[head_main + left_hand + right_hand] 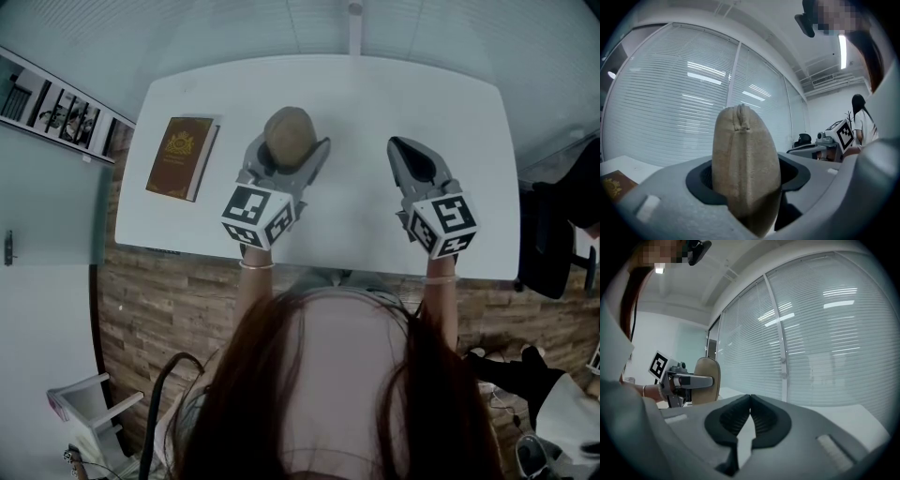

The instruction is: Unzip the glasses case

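Where the head view looks down on the white table (pixel 356 94), the tan glasses case (pixel 289 134) sits in the upper middle of the frame, clamped between the jaws of the left gripper (pixel 290 150). The right gripper (pixel 406 150) is apart at its right, and a brown book (pixel 182 157) lies at left. The left gripper view shows the case on end, long axis vertical, seam at the top. The right gripper view shows jaws pressed together on nothing, with the case upright at middle left.
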Available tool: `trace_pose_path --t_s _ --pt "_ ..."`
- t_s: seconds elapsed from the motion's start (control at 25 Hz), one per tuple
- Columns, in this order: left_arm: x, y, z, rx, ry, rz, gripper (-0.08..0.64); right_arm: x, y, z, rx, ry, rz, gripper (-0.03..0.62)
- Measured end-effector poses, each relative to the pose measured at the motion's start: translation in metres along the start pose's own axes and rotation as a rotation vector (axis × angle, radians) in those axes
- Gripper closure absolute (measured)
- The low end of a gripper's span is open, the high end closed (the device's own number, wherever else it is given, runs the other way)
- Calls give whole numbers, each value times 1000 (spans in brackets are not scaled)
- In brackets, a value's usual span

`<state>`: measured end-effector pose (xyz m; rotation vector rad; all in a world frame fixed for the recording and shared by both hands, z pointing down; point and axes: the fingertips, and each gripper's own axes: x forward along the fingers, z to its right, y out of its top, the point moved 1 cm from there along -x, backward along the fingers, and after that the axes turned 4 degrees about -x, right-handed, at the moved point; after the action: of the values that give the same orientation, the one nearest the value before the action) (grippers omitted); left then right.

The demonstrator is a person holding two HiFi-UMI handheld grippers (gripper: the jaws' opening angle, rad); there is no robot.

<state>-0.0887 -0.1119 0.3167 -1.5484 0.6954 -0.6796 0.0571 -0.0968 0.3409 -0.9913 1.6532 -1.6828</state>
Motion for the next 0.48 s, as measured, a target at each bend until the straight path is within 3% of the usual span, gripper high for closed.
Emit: trace_pose_path --t_s 0.48 --pt "1 2 10 -2 -8 0 264 -10 1 4 0 -14 -3 591"
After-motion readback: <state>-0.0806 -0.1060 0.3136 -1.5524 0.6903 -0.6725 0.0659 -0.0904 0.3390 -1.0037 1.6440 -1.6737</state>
